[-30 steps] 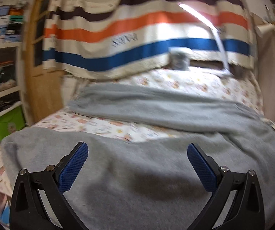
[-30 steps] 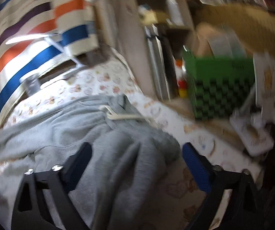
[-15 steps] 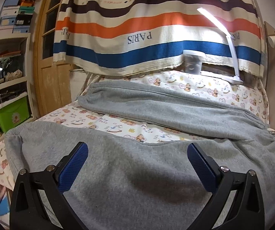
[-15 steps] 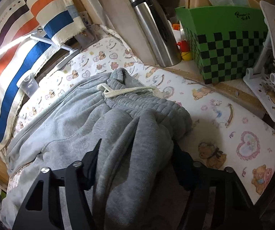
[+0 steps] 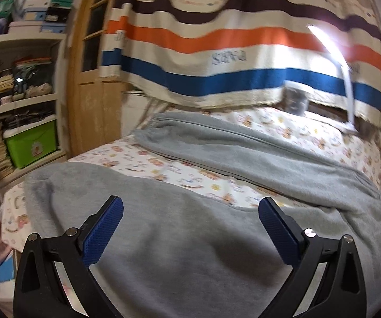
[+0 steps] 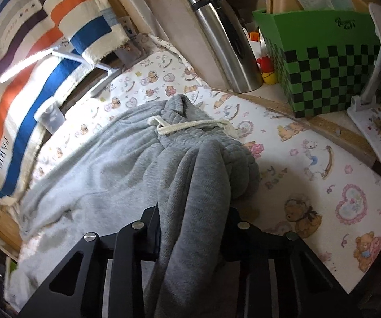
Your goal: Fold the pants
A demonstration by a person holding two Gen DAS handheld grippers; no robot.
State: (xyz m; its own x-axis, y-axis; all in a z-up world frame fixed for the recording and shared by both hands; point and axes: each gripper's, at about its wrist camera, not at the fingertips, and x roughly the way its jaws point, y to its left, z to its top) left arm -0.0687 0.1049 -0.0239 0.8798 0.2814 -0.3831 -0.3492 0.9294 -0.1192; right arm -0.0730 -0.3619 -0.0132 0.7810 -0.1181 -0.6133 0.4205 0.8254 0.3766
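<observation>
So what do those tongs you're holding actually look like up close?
The left tongs are two black plastic arms with triangular cut-outs and silver screw heads, each ending in a flat pad of dark blue textured rubber. The right tongs have the same black frame and silver screws, but their pads are hidden by the grey fabric. No cables, markings, sleeves or hands show.

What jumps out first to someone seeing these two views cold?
The grey pants spread across the cartoon-print bedsheet, with a thick fold of their waist end bunched between the jaws of the right hand-held gripper, which have just been closing on it. Behind the bed hangs a striped blanket in orange, blue and brown. The left hand-held gripper stands wide open above the near pant leg.
</observation>
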